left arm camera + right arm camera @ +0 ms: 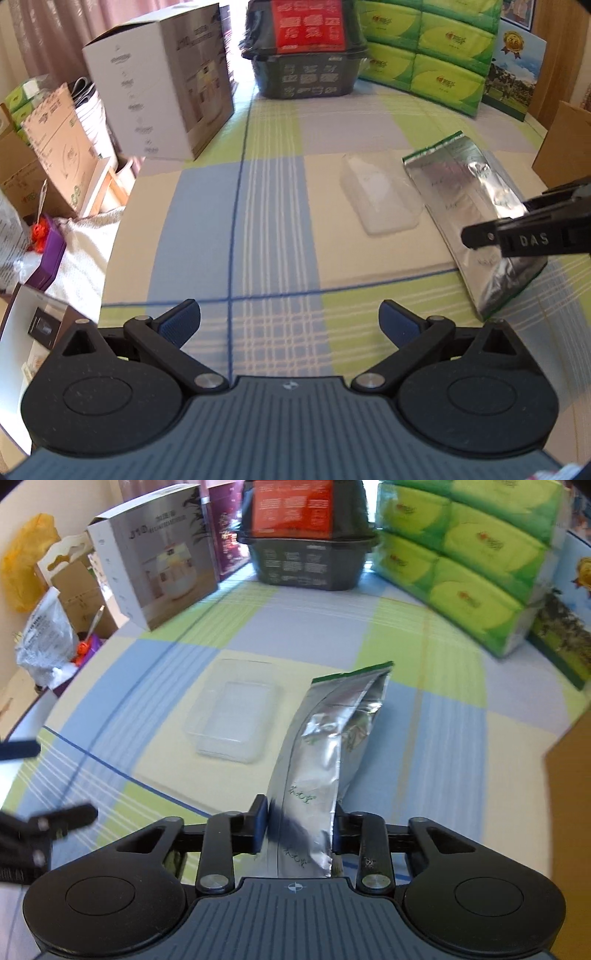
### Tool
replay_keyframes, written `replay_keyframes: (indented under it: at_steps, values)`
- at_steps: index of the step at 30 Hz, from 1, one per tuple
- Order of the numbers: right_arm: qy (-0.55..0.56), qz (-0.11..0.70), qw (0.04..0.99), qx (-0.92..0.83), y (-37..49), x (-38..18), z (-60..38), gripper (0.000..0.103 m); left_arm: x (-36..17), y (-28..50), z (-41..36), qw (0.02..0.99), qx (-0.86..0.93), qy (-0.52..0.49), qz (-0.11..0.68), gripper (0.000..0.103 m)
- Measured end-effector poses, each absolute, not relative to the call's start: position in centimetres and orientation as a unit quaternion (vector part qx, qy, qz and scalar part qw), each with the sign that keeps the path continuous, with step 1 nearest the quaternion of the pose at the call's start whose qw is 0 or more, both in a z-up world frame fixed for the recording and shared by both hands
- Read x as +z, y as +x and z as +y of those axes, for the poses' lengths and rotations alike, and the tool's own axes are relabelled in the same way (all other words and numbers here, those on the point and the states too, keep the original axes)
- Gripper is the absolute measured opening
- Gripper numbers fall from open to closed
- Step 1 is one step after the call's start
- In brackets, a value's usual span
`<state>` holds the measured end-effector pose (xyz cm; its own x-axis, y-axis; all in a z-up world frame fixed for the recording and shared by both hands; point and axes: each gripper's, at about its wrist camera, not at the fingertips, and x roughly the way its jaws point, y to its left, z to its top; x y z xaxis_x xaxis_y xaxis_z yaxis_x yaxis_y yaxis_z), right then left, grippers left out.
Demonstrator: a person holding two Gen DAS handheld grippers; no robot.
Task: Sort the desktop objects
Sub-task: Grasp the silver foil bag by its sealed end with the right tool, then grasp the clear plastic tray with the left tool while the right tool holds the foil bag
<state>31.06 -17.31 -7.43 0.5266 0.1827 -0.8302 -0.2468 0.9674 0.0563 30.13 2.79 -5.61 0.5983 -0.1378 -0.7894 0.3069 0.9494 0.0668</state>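
Note:
A silver foil pouch (325,746) with a green top edge stands tilted over the checked tablecloth, and my right gripper (300,825) is shut on its lower end. In the left wrist view the same foil pouch (465,199) lies at the right, with the right gripper's fingers (480,234) reaching in from the edge. A clear plastic tray (232,716) rests on the cloth just left of the pouch; that plastic tray (380,195) shows mid-right in the left wrist view. My left gripper (290,321) hangs open above the cloth with nothing between its blue pads.
At the back stand a white carton (162,85), a dark basket (310,74) with a red-labelled pack, and green tissue packs (436,55). A brown cardboard box (572,812) is at the right. Boxes and bags crowd the floor beyond the table's left edge (110,236).

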Motion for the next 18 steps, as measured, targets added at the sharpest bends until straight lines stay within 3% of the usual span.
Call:
replay_keyframes:
  at_steps: [9,11,13,14,18]
  values:
    - [-0.025,0.469,0.878,0.091,30.5,-7.4,-23.1,0.027,-6.0,34.3,-2.1,0.893,-0.161,0.062,0.416,0.101]
    - [-0.016,0.465,0.881,0.086,30.3,-7.4,-23.8,0.035,-6.6,35.3,-3.1,0.894,-0.158,0.044,0.418,0.101]
    - [-0.016,0.462,0.883,0.082,30.1,-7.5,-24.1,0.052,-7.2,36.2,-4.1,0.895,-0.153,0.032,0.418,0.101]
    - [-0.016,0.462,0.883,0.082,29.9,-7.7,-24.2,0.057,-7.5,36.6,-4.6,0.896,-0.148,0.030,0.418,0.101]
    - [-0.013,0.461,0.883,0.091,29.7,-8.1,-24.6,0.061,-8.4,38.0,-6.3,0.899,-0.133,0.036,0.415,0.095]
